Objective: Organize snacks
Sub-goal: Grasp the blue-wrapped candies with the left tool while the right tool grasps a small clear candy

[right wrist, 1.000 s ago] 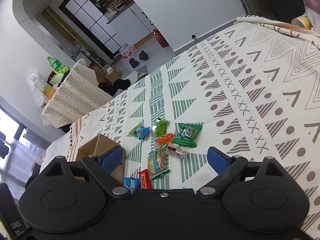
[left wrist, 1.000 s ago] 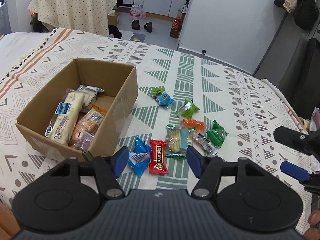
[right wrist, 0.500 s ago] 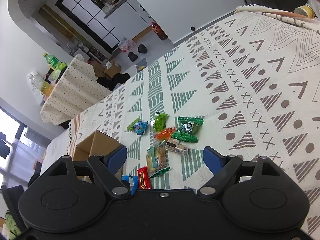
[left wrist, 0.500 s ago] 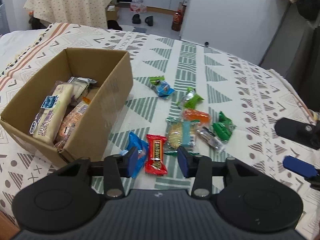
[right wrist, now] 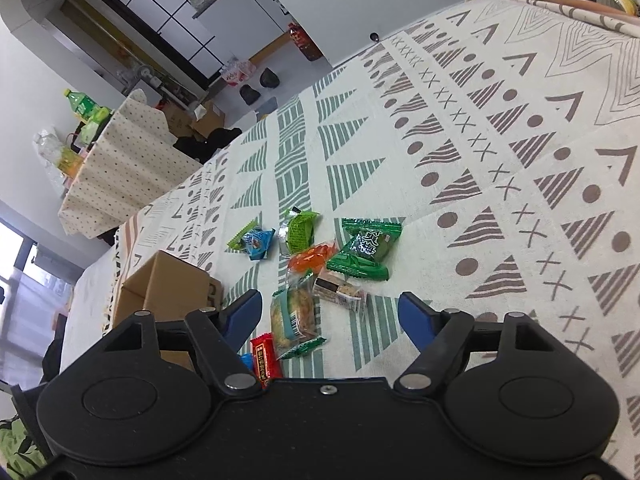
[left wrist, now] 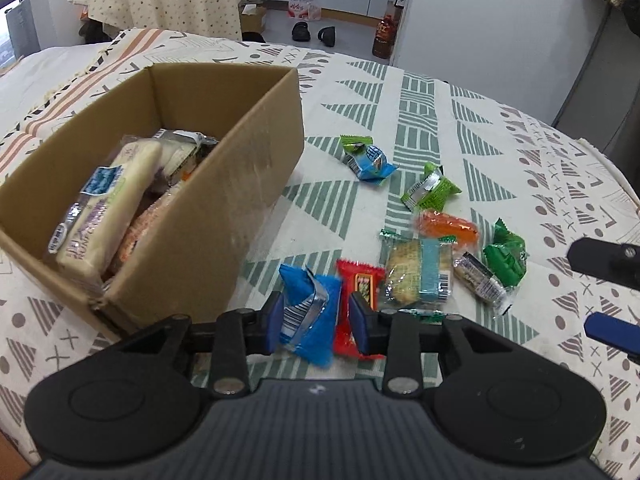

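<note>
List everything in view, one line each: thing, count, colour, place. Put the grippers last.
cardboard box: 1, brown, left on the cloth, packaged snacks inside
blue packet: 1, between the left gripper's fingers
red packet: 1, just right of the blue packet
cracker pack: 1, clear with blue band, right of the red packet
small wrapped snacks: 6, blue, green, orange, clear, scattered beyond
tablecloth: 1, cream with green and brown patterns
left gripper: shut on the blue packet
right gripper: open, holding nothing
</note>
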Available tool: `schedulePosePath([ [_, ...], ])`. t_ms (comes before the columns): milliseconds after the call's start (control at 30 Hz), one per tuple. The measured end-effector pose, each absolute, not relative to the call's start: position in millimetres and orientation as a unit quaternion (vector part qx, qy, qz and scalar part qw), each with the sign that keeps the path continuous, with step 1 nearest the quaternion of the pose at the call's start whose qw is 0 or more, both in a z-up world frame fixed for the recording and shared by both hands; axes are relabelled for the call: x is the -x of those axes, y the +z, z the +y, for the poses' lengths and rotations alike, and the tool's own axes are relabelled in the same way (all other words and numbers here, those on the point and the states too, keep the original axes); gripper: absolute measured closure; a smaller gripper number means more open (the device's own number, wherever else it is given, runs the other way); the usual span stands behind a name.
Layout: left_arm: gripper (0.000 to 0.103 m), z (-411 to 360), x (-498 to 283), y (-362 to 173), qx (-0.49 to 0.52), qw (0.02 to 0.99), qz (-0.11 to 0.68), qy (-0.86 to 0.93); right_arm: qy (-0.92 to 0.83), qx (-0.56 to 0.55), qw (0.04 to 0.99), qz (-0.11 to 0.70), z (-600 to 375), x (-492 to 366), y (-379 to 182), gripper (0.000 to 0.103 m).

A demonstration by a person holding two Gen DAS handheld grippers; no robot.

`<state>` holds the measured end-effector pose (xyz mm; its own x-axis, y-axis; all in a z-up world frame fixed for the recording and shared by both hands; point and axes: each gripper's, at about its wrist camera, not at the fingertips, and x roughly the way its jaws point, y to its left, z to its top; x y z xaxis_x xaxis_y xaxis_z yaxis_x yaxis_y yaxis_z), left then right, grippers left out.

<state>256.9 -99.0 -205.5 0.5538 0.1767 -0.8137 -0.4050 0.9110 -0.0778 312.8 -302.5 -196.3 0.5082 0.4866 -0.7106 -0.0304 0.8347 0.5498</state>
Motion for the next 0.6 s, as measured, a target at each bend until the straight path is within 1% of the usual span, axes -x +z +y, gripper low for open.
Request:
schedulePosePath([
  [200, 0.067, -94.7, -264.8, -215.7, 0.136, 0.868, 0.447, 0.167, 0.162, -0.225, 0.830, 0.484, -286.2, -321.8, -209.2, 0.028],
  [400, 0.068, -89.2, -270.7, -220.4, 0.159, 0.865, 0.447, 0.161, 0.135, -0.215, 0.841, 0.478, -278.0, -332.5, -220.5, 0.028],
  [467, 0.072, -86.2, -271.4, -221.3, 0.173, 0.863, 0.448, 0.159, 0.127, -0.213, 0.839, 0.485, -274.9, -336.4, -227.1, 0.029],
  [600, 0.075, -81.4, -274.8, -219.8, 0.188, 0.858, 0.452, 0.157, 0.125, -0.199, 0.834, 0.499, -263.8, -342.1, -237.1, 0.030],
])
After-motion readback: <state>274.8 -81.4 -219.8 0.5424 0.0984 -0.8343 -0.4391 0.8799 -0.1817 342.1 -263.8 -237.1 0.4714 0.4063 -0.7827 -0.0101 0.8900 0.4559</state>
